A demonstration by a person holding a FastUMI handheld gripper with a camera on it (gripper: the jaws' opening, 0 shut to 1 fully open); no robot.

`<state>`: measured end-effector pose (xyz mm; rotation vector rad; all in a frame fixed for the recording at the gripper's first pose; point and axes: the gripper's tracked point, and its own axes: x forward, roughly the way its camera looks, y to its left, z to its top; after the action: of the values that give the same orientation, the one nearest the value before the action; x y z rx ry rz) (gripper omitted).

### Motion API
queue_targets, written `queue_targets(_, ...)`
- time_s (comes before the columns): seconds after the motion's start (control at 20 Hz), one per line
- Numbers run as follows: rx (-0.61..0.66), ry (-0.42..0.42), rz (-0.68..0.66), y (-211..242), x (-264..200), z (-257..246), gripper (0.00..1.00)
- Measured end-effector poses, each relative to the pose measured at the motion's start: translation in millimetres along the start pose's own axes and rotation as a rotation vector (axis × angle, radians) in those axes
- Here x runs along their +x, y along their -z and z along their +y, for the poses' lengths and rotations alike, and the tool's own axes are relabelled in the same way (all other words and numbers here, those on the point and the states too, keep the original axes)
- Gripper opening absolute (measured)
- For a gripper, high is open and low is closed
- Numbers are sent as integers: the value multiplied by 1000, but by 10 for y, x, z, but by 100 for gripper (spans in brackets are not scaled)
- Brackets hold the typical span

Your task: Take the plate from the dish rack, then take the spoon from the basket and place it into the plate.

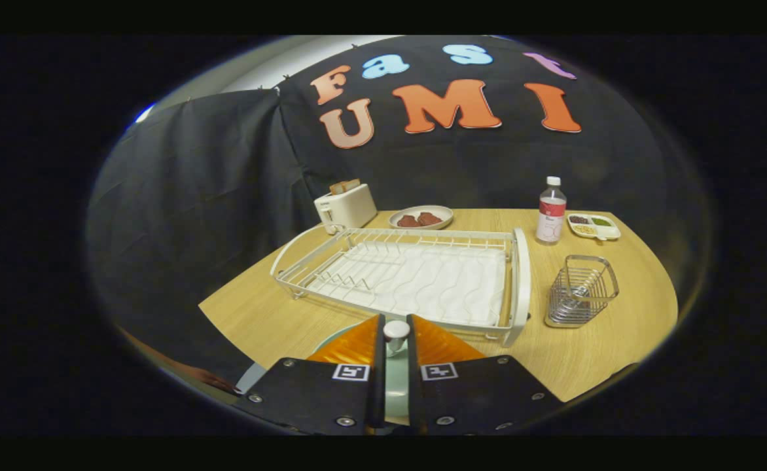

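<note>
Fingers (370,353) clamped on spoon (396,329), low above plate (396,386).

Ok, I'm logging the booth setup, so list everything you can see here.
dish rack: 1, white, beyond the tongs
basket: 1, metal wire, right of rack
toaster: 1, cream, behind rack's left corner
dish: 1, pale, brown food, behind rack
bottle: 1, clear, red label, behind basket
divided tray: 1, white, beside bottle
table: 1, light wood
plate: 1, pale green, beneath tongs
spoon: 1, white end, between tongs
tongs: 1, shut on spoon
</note>
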<state>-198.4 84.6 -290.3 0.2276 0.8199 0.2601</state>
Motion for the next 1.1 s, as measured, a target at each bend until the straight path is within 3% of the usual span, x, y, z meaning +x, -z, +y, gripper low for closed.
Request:
queue_targets(0.4,115,-1,121,495,-10,-116,15)
queue_targets(0.65,133,28,180,630,7,-201,27)
queue_targets(0.85,138,34,125,373,-54,-220,36)
queue_targets(1.1,88,73,-26,-367,-193,-293,58)
